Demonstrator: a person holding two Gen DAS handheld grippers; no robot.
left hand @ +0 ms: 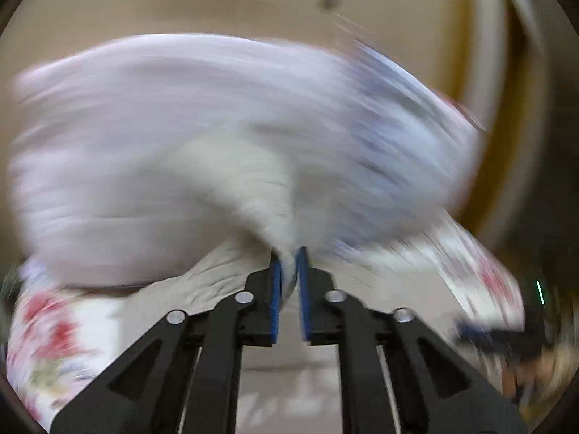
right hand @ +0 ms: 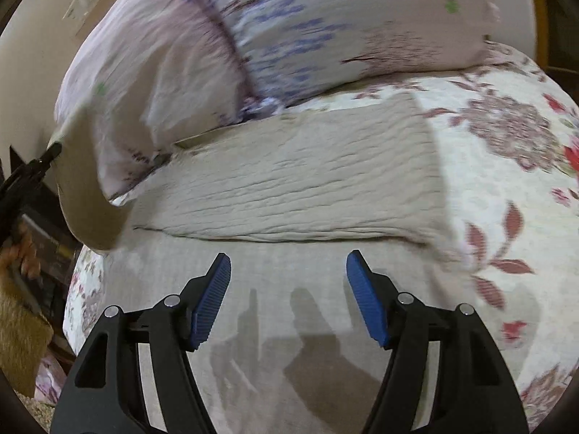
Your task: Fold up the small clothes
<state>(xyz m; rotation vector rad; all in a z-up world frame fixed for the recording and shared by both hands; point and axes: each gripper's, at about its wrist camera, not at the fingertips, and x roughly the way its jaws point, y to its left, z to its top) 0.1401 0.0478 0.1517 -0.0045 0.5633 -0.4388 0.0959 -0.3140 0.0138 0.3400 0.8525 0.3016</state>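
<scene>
**Left hand-held gripper pinching beige cloth; right one wide apart above it**

Left wrist view: the left hand-held gripper has its blue pads drawn nearly together, with a bunched fold of the beige garment caught between them. The cloth rises from the jaws and spreads ahead of the fingers. Behind it lies a large pale pillow, heavily blurred in this frame; its pattern cannot be read here. The floral bedspread shows at the lower left and again at the lower right.

Right wrist view: the beige garment lies on the bed, one crinkled layer folded over a smoother layer nearer the camera. Its left corner is lifted off the bed and runs up to the left hand-held gripper at the frame's left edge, which appears to be gripping it. The right hand-held gripper stands wide apart, holding nothing, over the near layer of the garment. Two pillows, one lilac and one with blue print, rest against the garment's far edge. The floral bedspread extends to the right.
</scene>
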